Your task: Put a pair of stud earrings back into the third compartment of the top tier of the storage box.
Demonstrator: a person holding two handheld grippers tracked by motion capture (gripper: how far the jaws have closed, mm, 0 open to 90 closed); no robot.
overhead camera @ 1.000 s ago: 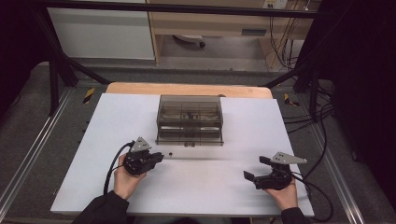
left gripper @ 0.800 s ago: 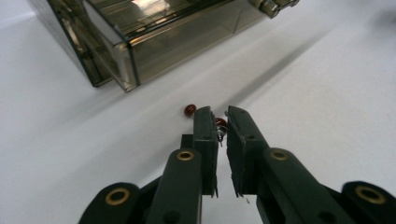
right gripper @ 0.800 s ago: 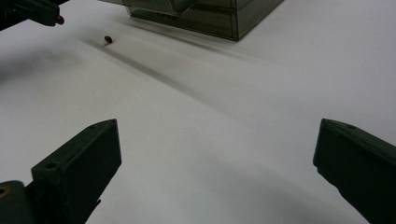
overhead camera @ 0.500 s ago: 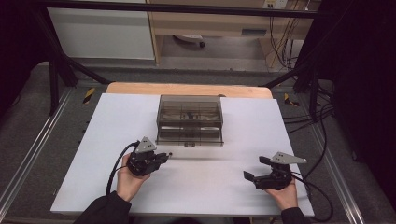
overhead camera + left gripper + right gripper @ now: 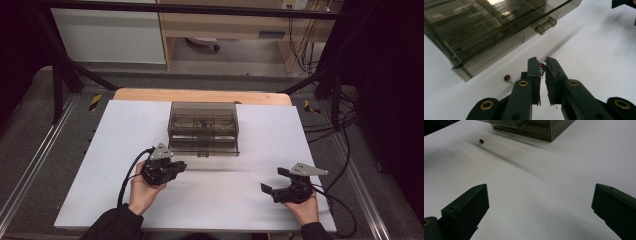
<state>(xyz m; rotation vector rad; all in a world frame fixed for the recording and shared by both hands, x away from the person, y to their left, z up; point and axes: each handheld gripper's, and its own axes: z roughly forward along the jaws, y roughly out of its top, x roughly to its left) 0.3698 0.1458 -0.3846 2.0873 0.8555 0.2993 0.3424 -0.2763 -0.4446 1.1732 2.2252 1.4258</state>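
Pinching a small red-headed part (image 5: pixel 542 66) between its pads, your left gripper (image 5: pixel 543 65) has its jaws drawn almost together, clamped on that part near the tips so the head stays visible just ahead of them. That tip grip suits a piece this small: it leaves the part free to drop into a narrow cell. Just beyond and to the left of those tips, as the left gripper view shows it, sits the smoky clear compartment box (image 5: pixel 491 27), its latch (image 5: pixel 545 25) facing you, close enough for a short carry. A second red part (image 5: pixel 507 77) lies loose on the white worktop (image 5: pixel 599 57), left of your jaws and just in front of the box wall, likely waiting its turn.

Your right gripper (image 5: pixel 539 202) holds its jaws wide apart with nothing between them, low over bare worktop and well clear of the box, which keeps it out of the left hand's way. From there the loose part (image 5: pixel 481 141) lies far ahead and to the left.
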